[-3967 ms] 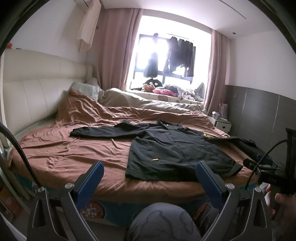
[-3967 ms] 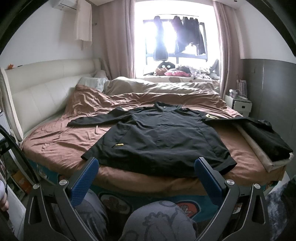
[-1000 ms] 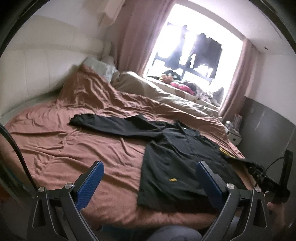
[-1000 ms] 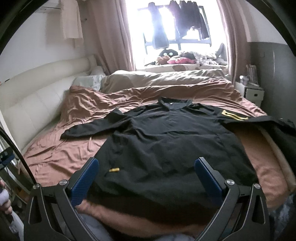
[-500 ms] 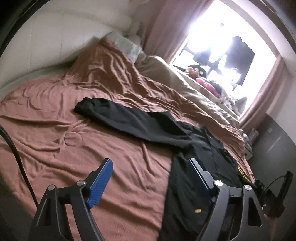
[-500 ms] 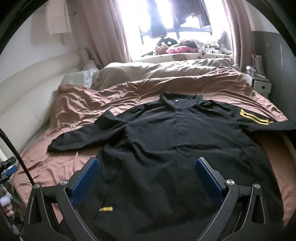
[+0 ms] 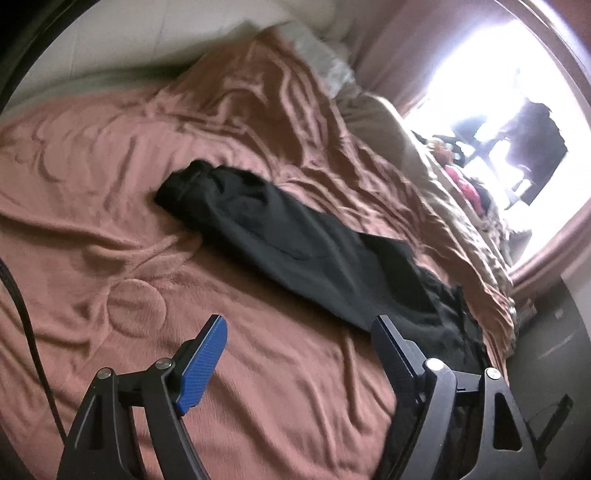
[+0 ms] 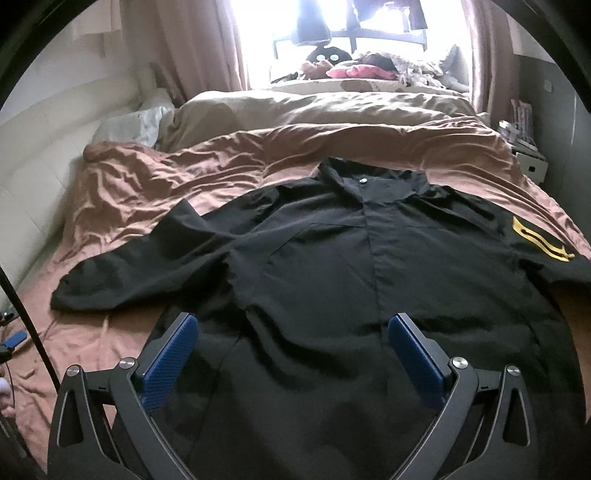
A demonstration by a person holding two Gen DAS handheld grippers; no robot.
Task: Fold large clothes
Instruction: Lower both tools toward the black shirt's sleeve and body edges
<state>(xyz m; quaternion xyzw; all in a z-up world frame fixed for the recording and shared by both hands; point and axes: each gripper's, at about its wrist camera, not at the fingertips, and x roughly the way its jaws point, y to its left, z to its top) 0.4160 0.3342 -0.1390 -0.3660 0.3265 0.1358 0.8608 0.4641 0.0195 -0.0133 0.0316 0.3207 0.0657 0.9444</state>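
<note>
Black jacket (image 8: 332, 280) spread flat, front up, on a brown bedspread (image 8: 155, 184) covering the bed; collar toward the far side, hem toward the near edge. Small pale snap (image 8: 363, 180) at the collar, placket running down the middle. Yellow stripe patch (image 8: 535, 242) on the sleeve at the right. Other sleeve (image 7: 280, 236) stretched out to the left over the wrinkled bedspread, cuff (image 7: 184, 184) bunched at its far-left end, clear of the body of the garment.

Right tool (image 8: 293, 349) low over the jacket's lower front, blue pads (image 8: 168, 360) spread wide, nothing pinched; whether the tips touch the cloth cannot be told. Left tool (image 7: 299, 354) tilted, over bare bedspread just near the left sleeve, right fingertip overlapping the dark cloth where the sleeve joins the body. Jaws narrowed a little just now and still well apart, nothing between them but bedspread.

Beige duvet (image 8: 314, 107) heaped along the far side of the bed, pale pillow (image 8: 144, 122) at far left against a cream padded headboard (image 8: 48, 147). Bright window (image 8: 354, 22) beyond, pink curtains (image 8: 207, 40) at its sides, dark clothes hanging in it, soft toys (image 8: 327, 55) on the sill. Black cable (image 7: 22, 332) down the left edge of the left wrist view.
</note>
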